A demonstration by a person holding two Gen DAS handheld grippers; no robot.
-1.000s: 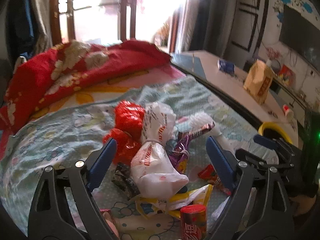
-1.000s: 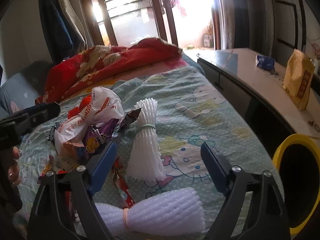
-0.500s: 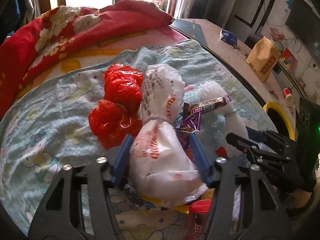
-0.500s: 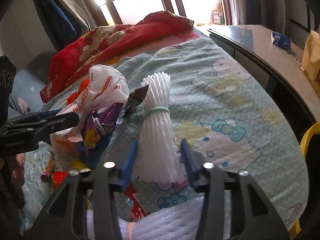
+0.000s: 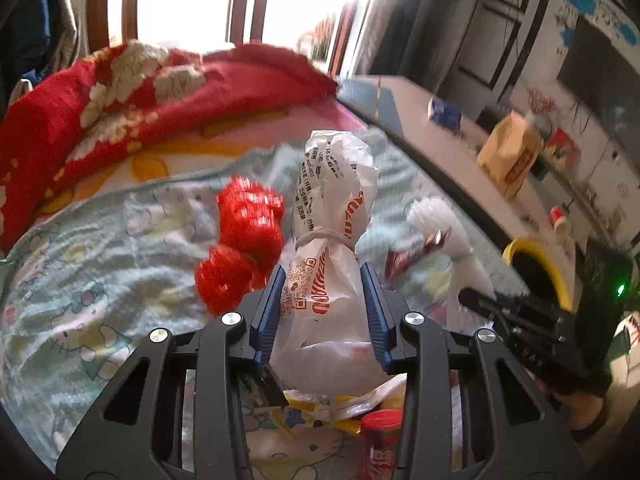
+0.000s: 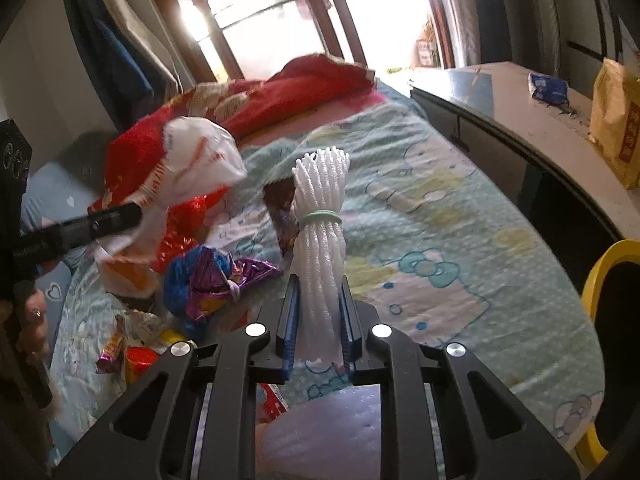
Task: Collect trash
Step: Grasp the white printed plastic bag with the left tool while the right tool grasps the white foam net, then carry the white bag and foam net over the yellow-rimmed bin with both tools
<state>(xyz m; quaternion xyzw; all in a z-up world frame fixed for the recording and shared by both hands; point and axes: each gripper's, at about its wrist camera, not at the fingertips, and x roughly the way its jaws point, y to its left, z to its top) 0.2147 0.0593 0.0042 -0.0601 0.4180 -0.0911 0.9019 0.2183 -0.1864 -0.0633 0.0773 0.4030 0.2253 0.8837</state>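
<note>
My left gripper (image 5: 322,280) is shut on a knotted white plastic bag (image 5: 330,248) with orange print, held upright above the bed. That bag (image 6: 196,168) also shows in the right wrist view, lifted at the left. My right gripper (image 6: 318,300) is shut on a white foam net bundle (image 6: 320,232) tied with a green band, raised off the sheet. A red plastic bag (image 5: 244,240) lies left of the white bag. A purple and blue wrapper bundle (image 6: 216,280), a candy wrapper (image 6: 112,354) and a red-capped can (image 5: 378,436) lie on the sheet.
The bed has a light blue cartoon sheet (image 6: 440,240) and a red quilt (image 5: 140,92) at its head. A yellow-rimmed bin (image 6: 612,320) stands right of the bed. A desk (image 6: 540,120) carries a yellow paper bag (image 6: 616,120). Another foam bundle (image 6: 320,432) lies under my right gripper.
Both grippers have closed further and lifted: the left raised the white bag off the pile, the right raised the foam net bundle off the sheet.
</note>
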